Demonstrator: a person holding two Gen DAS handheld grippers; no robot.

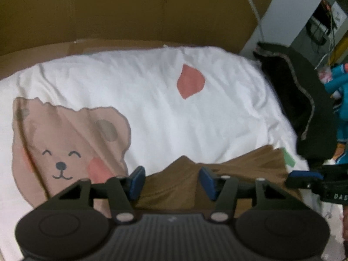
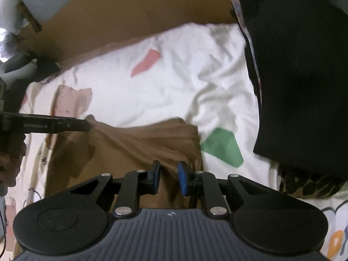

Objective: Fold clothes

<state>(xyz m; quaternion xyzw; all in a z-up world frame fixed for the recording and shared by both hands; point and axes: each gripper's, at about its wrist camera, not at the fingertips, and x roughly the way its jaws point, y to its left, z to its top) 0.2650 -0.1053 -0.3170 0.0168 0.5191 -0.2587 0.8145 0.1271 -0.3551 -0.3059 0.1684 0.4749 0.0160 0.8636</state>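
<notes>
My left tongs stand approx. half open over the brown garment, pads clear of the cloth, nothing gripped. My right tongs are much narrower, blue pads either side of a raised fold at the garment's near-right edge; whether they actually pinch it I can't tell, pic is blurry. The brown garment lies crumpled at the near middle of the bed, on a white sheet w/ a bear print to the left. Black clothing is piled at the right, cardboard along the far side.
</notes>
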